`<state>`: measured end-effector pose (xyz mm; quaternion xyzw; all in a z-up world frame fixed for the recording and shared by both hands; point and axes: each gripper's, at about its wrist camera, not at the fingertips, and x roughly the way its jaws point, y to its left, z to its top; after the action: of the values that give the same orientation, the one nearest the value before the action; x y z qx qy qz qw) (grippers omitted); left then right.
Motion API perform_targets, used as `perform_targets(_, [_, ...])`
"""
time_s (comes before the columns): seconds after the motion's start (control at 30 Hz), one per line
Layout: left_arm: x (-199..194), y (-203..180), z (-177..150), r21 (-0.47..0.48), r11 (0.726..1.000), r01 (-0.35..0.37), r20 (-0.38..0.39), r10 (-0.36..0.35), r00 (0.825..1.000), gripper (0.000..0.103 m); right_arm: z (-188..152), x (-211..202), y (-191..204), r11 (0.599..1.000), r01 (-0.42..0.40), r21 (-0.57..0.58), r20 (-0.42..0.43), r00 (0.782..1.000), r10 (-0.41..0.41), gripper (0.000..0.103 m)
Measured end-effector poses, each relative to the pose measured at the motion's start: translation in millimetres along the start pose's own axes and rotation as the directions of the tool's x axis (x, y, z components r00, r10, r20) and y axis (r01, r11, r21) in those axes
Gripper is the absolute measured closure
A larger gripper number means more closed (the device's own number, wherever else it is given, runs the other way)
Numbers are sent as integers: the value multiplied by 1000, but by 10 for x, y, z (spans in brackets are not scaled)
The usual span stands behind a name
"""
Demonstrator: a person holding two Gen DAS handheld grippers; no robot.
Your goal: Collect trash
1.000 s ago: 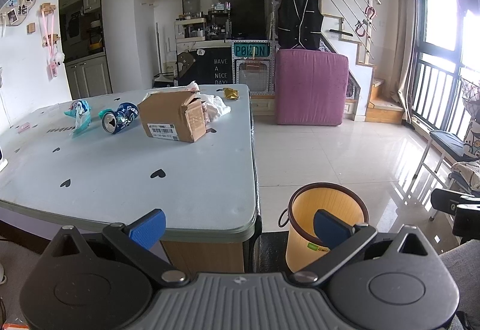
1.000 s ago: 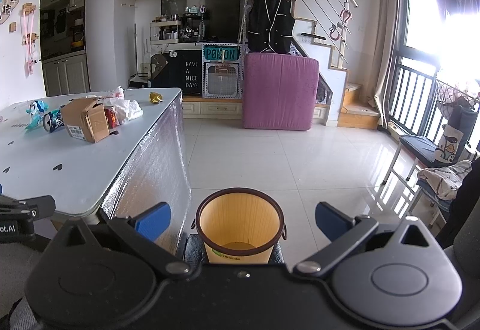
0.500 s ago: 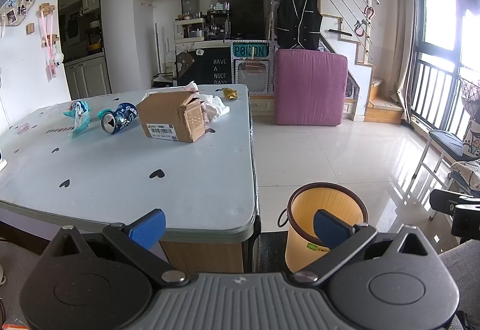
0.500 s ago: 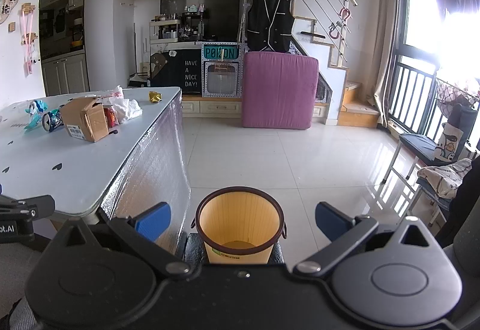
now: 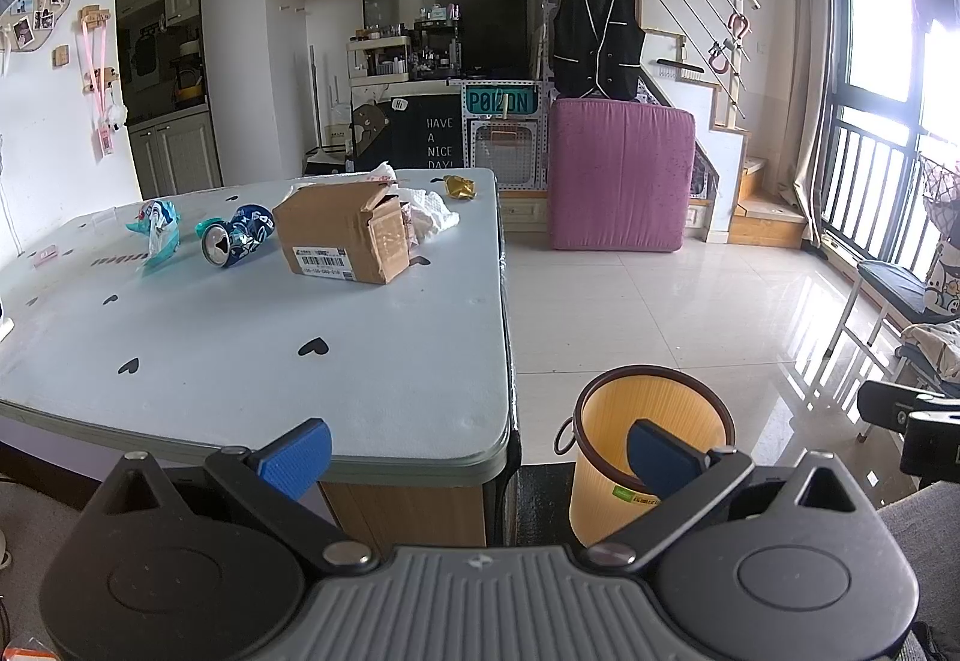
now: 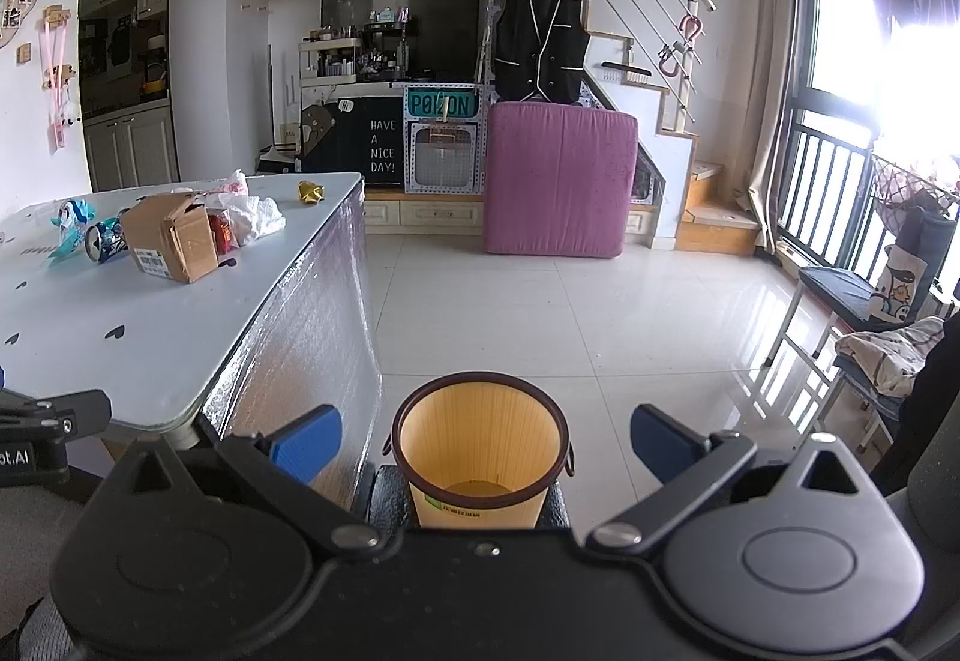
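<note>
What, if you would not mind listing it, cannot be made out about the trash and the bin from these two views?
- Cardboard box: its inside is hidden by its own flaps in both views.
- Red packet: largely hidden behind the box in the right wrist view; print too small to read.
- Bin: its bottom is partly cut off by the gripper body.
- Can: label too small to read.
- Gold wrapper: too small to identify.

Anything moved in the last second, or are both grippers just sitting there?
Nothing visibly changed. The left gripper and right gripper are both open and empty as before; the cardboard box, the can and the wrappers lie untouched on the table, and the bin stands on the floor.
</note>
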<state>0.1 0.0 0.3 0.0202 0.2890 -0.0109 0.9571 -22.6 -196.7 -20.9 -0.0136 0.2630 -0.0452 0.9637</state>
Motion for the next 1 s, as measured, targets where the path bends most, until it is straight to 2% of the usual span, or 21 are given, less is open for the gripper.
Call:
perform_targets(0.7, [3,2,-1,-2,1000,1,-1,-1,1000,0,12,1,-11,1000,-1,1,-3,1000,1,0])
perform_targets(0.83, [2,-142,13,-9,1000,-1,-5,1,1000,0,1,-75,-5,1000,-5,3,-9,1000,5,0])
perform_targets(1.0, [84,48,-44,-35,999,-16,-12,15,1000,0,-67,128,99,999,-41,11,-24,999,42,0])
